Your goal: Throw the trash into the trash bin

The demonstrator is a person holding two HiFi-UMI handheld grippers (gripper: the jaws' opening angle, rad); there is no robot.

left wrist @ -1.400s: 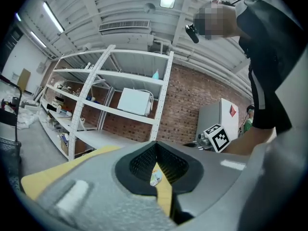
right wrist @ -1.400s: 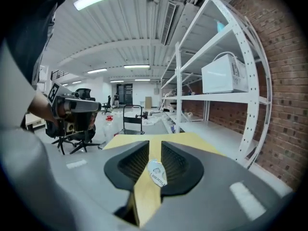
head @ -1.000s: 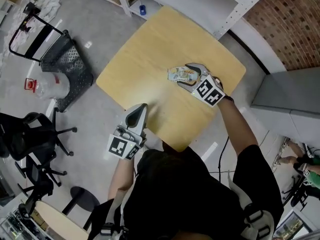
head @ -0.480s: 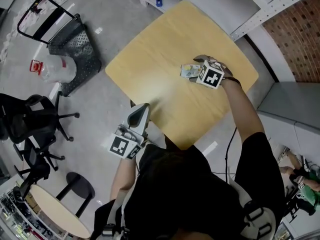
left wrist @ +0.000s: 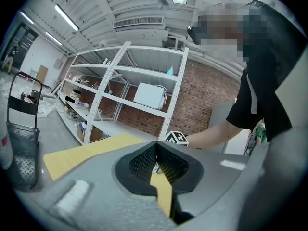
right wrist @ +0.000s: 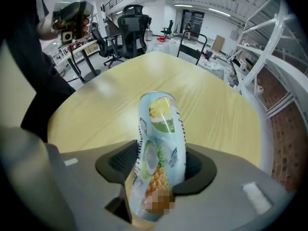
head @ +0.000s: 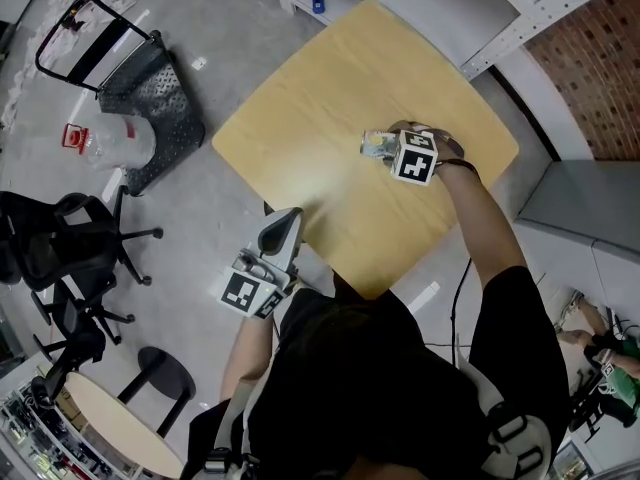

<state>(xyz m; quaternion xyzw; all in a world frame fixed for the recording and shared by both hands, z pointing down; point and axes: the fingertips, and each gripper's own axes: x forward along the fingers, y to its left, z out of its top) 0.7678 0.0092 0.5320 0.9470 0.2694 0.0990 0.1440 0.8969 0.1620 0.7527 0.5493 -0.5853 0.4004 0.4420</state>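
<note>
one yellow table [head: 300,118] – grey floor [head: 190,228], shelving [left wrist: 144,71] | right jaws just closing, pinching can [right wrist: 159,158] | left jaws pressed together

R gripper [right wrist: 158,168] fingers [right wrist: 118,165], just been closing, pinch a dented pale-blue fruit-print can [right wrist: 159,148] on both sides, over the yellow tabletop [right wrist: 216,109], w/ black office chairs [right wrist: 130,28] far left.

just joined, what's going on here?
A person holds a gripper in each hand at a yellow table. The right gripper points down over a dented drink can on the table; its jaws have just been closing and now pinch the can. The left gripper hangs shut and empty beside the table's edge.
</note>
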